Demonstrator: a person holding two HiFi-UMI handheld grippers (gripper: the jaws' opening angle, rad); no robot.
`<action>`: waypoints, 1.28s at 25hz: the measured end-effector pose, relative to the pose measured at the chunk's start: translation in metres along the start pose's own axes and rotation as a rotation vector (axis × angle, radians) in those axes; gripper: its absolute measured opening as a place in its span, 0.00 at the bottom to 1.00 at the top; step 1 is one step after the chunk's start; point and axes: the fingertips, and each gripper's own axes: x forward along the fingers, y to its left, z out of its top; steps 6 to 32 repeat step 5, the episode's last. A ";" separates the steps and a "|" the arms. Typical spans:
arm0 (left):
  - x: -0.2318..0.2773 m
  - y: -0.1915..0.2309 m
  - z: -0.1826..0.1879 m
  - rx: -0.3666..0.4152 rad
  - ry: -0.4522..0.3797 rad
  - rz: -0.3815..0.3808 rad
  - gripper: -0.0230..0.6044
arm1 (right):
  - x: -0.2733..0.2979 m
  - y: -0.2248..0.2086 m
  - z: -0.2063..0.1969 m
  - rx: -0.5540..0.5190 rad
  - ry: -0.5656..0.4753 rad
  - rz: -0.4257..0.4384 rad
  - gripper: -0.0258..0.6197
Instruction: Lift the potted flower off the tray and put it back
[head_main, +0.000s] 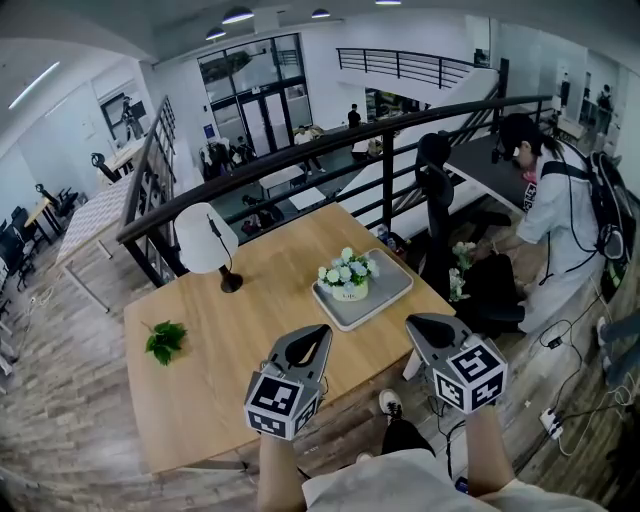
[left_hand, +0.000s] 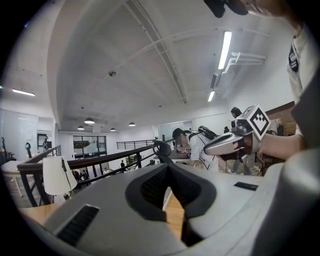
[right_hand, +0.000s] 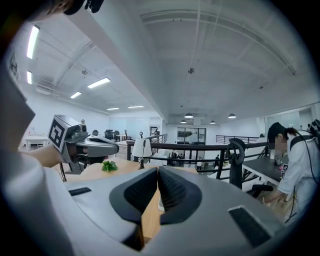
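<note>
The potted flower (head_main: 347, 272), white and pale-green blooms in a white pot, stands on the grey tray (head_main: 387, 294) at the far right of the wooden table (head_main: 220, 340). My left gripper (head_main: 319, 332) hovers over the table's near edge, just short of the tray, its jaws shut with nothing between them. My right gripper (head_main: 414, 324) is level with it off the table's right corner, also shut and empty. In the left gripper view the shut jaws (left_hand: 168, 173) fill the bottom, with the right gripper (left_hand: 208, 149) beside them. The right gripper view shows its shut jaws (right_hand: 157, 172) and the left gripper (right_hand: 113, 146).
A white table lamp (head_main: 206, 240) stands at the table's far left and a green leafy sprig (head_main: 166, 340) lies near the left edge. A black railing (head_main: 300, 160) runs behind the table. A person in white (head_main: 555, 205) bends over a dark desk at the right.
</note>
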 end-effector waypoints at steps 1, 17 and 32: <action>-0.001 0.000 -0.002 -0.003 0.005 0.005 0.07 | 0.000 0.000 -0.001 0.001 0.001 -0.001 0.08; -0.005 0.007 -0.008 -0.024 0.018 0.045 0.07 | -0.003 0.000 -0.005 0.005 0.003 -0.004 0.08; -0.005 0.007 -0.008 -0.024 0.018 0.045 0.07 | -0.003 0.000 -0.005 0.005 0.003 -0.004 0.08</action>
